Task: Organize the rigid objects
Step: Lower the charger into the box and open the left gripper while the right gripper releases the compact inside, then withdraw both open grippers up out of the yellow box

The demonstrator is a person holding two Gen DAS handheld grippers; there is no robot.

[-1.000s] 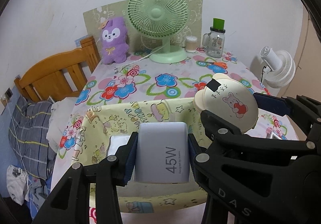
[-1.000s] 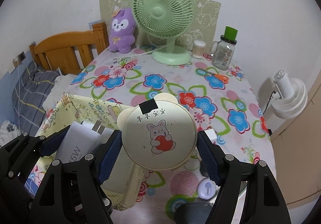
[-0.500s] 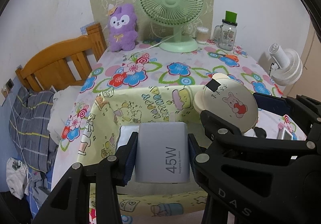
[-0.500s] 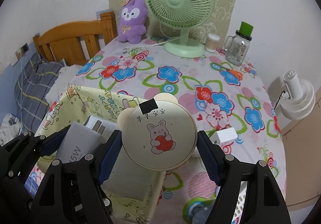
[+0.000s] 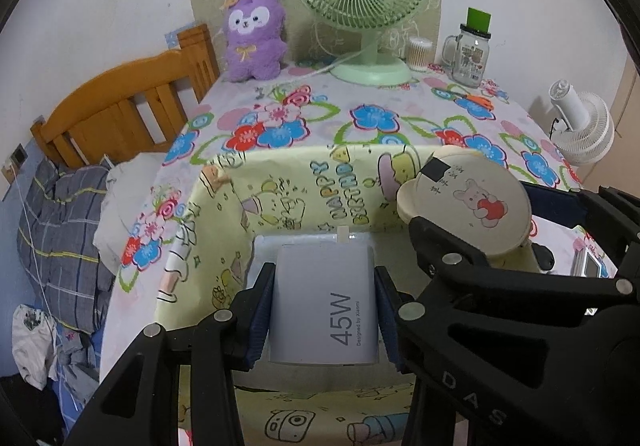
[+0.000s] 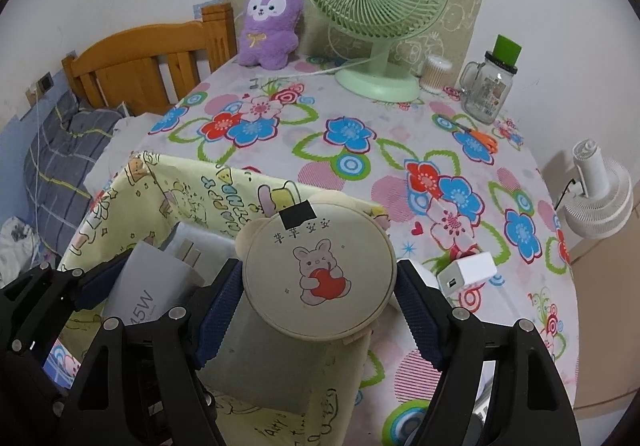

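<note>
My left gripper (image 5: pixel 324 310) is shut on a white 45W charger (image 5: pixel 326 306) and holds it over the open yellow cartoon-print box (image 5: pixel 224 214). My right gripper (image 6: pixel 320 286) is shut on a round cream case with a rabbit picture (image 6: pixel 320 270) and holds it over the box's right side (image 6: pixel 168 182). The case also shows in the left wrist view (image 5: pixel 468 206), and the charger in the right wrist view (image 6: pixel 148 286). Something white lies inside the box (image 5: pixel 304 240).
A flowered tablecloth (image 6: pixel 360 134) covers the table. At the back stand a green fan (image 6: pixel 376 2), a purple plush (image 6: pixel 272 26), a glass mug (image 6: pixel 490 86) and a cotton-swab jar (image 6: pixel 436 74). Orange scissors (image 6: pixel 482 138) and a small white charger (image 6: pixel 468 272) lie at right.
Both grippers have moved forward and lower over the table with their objects. The yellow box now sits right beneath them and looks larger. The small white charger has come into view.
</note>
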